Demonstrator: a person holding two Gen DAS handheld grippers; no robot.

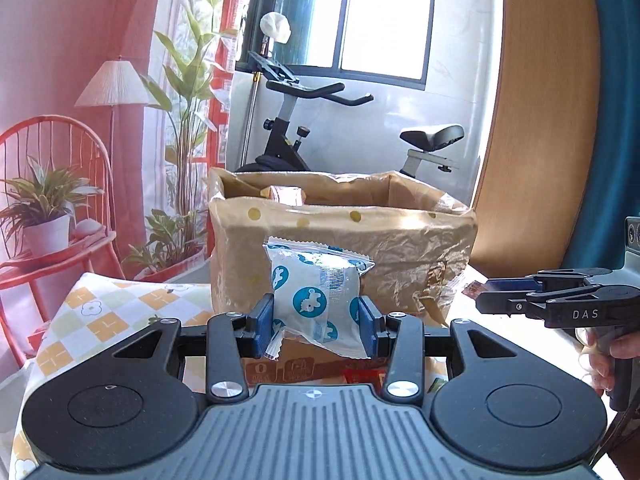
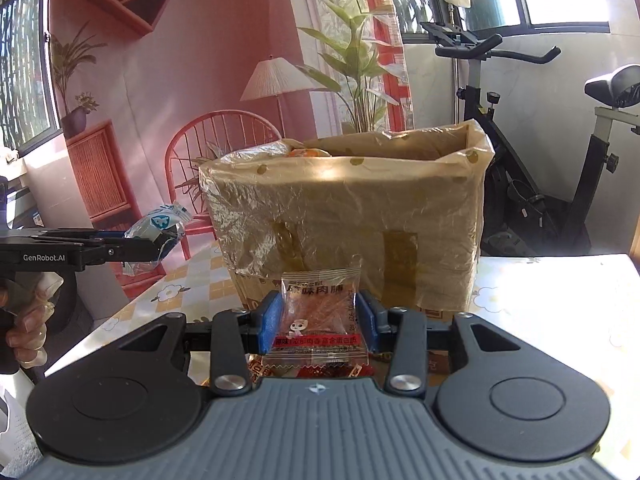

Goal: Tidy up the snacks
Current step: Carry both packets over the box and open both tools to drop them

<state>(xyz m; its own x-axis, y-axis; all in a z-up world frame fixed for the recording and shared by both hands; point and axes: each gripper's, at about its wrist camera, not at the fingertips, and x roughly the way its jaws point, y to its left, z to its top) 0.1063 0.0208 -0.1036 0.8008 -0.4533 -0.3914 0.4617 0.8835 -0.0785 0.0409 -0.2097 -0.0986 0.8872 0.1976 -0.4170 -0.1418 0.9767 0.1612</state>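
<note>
left hand-held gripper (image 1: pixel 316 322) closed on blue-spotted snack pack (image 1: pixel 316 292), right hand-held gripper (image 2: pixel 320 322) closed on clear jerky packet (image 2: pixel 320 312), both before lined box (image 2: pixel 352 208). probably thin grip on slippery wrappers: could slip out above bench (image 2: pixel 560 280) or catch on loose liner.

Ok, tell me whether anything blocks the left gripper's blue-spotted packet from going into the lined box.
Nothing visible does. The blue-spotted packet, pinched in the left gripper, sits in front of the lined box, below its open rim. Only the near wall stands ahead, so lift over it. The right gripper is off to the side.
</note>
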